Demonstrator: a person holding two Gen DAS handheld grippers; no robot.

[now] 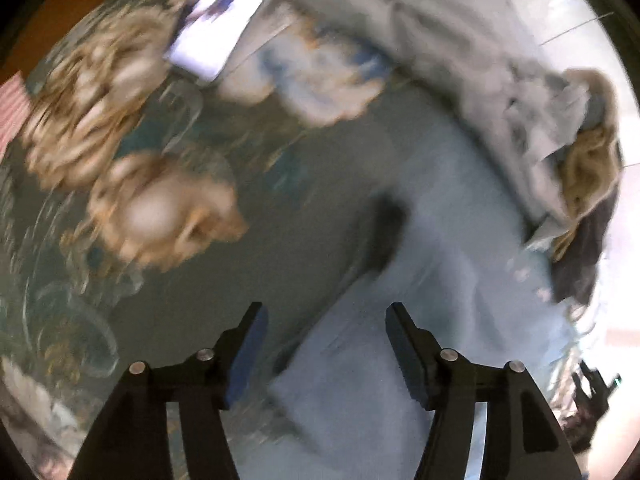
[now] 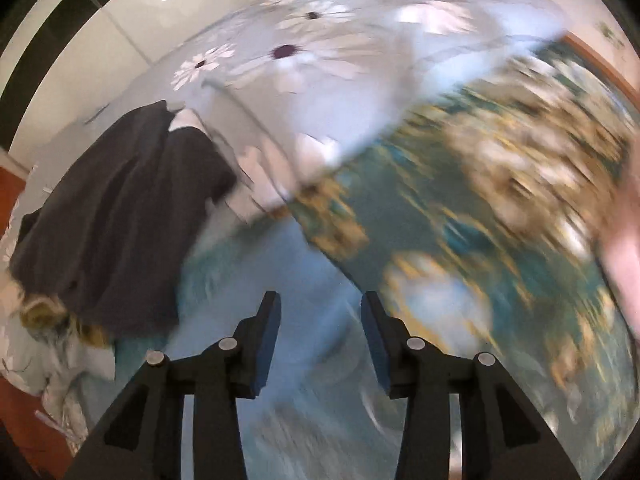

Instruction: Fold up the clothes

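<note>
Both grippers hung empty over the pale blue garment

The left gripper (image 1: 326,344) and right gripper (image 2: 320,334) stood with jaws apart above the pale blue garment (image 1: 432,216) on the floral bedspread (image 2: 460,216) (both views blurred); a hasty pinch might catch bedspread too.

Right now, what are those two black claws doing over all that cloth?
A person is holding one claw in each hand, over a bed spread with a teal flowered cover. Both the left claw and the right claw are open and gripping nothing. Each hangs above a pale blue garment lying on the cover. A dark garment sits in a heap off to the side. The pictures are blurry, so no fold is clearly visible.
</note>
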